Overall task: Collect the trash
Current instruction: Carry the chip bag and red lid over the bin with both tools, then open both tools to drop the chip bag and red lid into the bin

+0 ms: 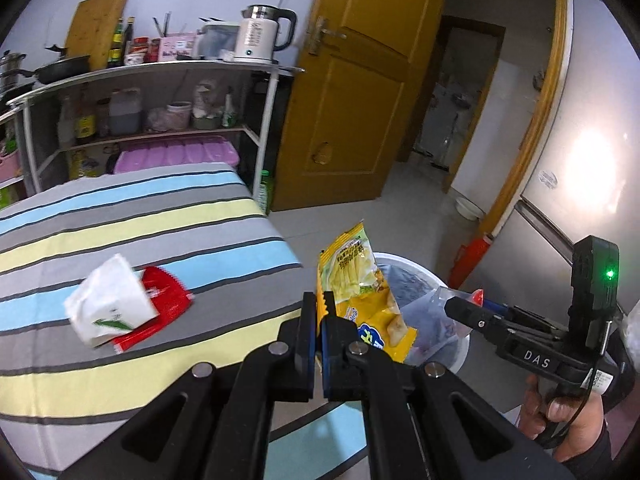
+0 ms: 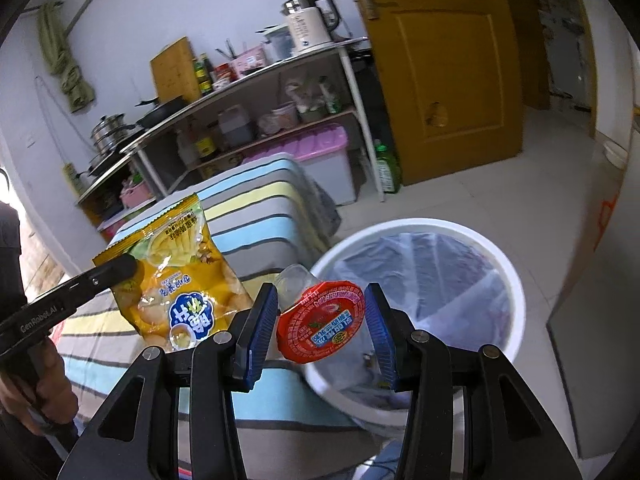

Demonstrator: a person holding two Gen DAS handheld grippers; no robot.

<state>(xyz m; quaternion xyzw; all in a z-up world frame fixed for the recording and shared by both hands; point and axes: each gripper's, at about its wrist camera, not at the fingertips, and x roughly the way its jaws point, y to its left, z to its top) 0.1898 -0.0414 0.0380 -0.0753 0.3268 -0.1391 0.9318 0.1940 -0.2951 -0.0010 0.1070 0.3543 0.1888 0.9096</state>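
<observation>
Bed (image 1: 120, 216) with a striped sheet in grey, blue and pale yellow fills the left of the left wrist view; its corner ends just beside the bin.

White round bin (image 2: 516, 280), lined with a clear bag, stands on the tiled floor at the bed's corner. Interior mostly dark; some small scraps at the bottom, too blurred to identify.

Metal shelf rack (image 1: 264, 120) behind the bed, carrying a white kettle (image 1: 260, 36), bottles, pans and jars. Yellow-brown door (image 1: 360, 92) stands open to its right.

Yellow snack bag (image 2: 176, 276): pinched at one edge by the left tongs (image 1: 323, 308), pads pressed fully together on the wrapper. The bag hangs in the air above the bed's edge, beside the bin rim.

Clear plastic cup with a red foil lid (image 2: 322, 320): sits between the right tongs (image 2: 322, 330), blue pads standing wide on either side of it, lid facing the camera. The cup is held up over the near rim of the bin. Whether both pads press on its sides is not fully clear, though it hangs nowhere else.

On the bed: white tissue pack (image 1: 110, 304) lying partly over a red wrapper (image 1: 160, 308), touching, well apart from the bin.

A hand (image 1: 560, 412) grips the right handle.
</observation>
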